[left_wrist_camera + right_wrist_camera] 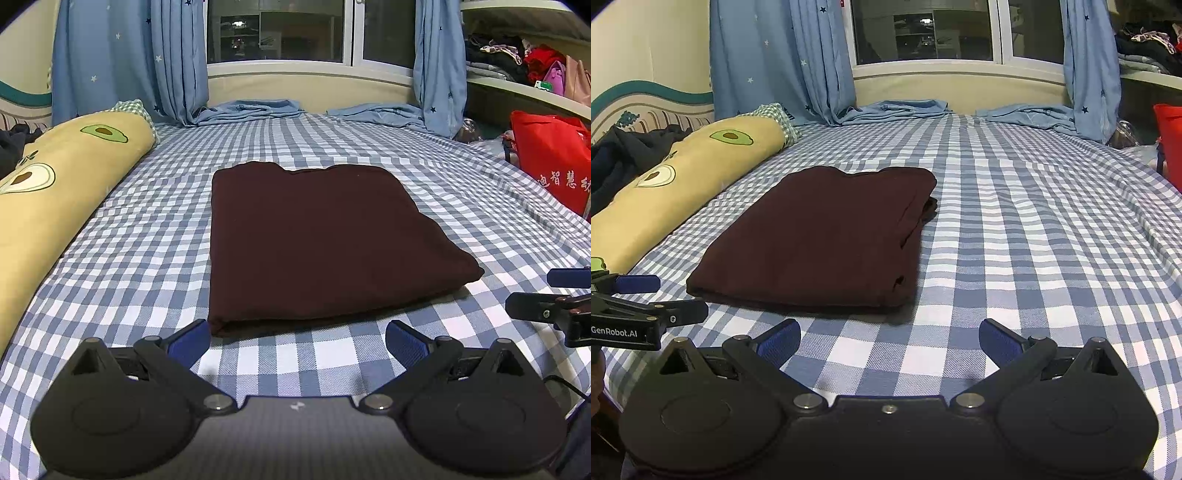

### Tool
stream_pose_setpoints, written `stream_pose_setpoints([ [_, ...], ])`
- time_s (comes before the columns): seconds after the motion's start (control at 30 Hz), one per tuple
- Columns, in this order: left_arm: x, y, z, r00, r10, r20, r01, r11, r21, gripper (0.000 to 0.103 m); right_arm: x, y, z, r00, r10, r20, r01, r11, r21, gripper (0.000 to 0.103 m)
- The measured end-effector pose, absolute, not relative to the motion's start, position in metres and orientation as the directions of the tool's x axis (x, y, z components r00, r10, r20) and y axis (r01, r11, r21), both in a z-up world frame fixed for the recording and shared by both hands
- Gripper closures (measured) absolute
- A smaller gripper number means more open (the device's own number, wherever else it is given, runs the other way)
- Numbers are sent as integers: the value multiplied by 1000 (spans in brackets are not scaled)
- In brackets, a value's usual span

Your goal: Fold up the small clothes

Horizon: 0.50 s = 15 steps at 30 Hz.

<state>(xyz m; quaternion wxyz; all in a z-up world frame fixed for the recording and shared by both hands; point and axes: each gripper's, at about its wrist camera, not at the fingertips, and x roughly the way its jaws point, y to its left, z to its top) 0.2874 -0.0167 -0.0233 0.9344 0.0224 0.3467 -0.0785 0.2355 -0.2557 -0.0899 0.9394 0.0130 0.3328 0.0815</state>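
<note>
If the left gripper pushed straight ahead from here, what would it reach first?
Likely the near folded edge of the dark maroon garment, lying just beyond the open left gripper on the checked bedsheet; height above the sheet is unclear.

checked bedsheet [147,236], avocado pillow [55,192], blue curtains [783,55]

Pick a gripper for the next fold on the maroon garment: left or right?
Left, probably. The left gripper is open and squarely faces the maroon garment, whose near edge lies just ahead of its fingertips. The right gripper, also open, faces mostly bare checked sheet, with the garment off to its left.
</note>
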Motion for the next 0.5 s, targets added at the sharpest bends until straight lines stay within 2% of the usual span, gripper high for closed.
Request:
stream_pose_setpoints([
  [0.5, 289, -14, -22, 753, -127, -646, 155, 988, -13, 1, 233, -256, -90, 772, 153, -617, -139, 988, 71, 1],
])
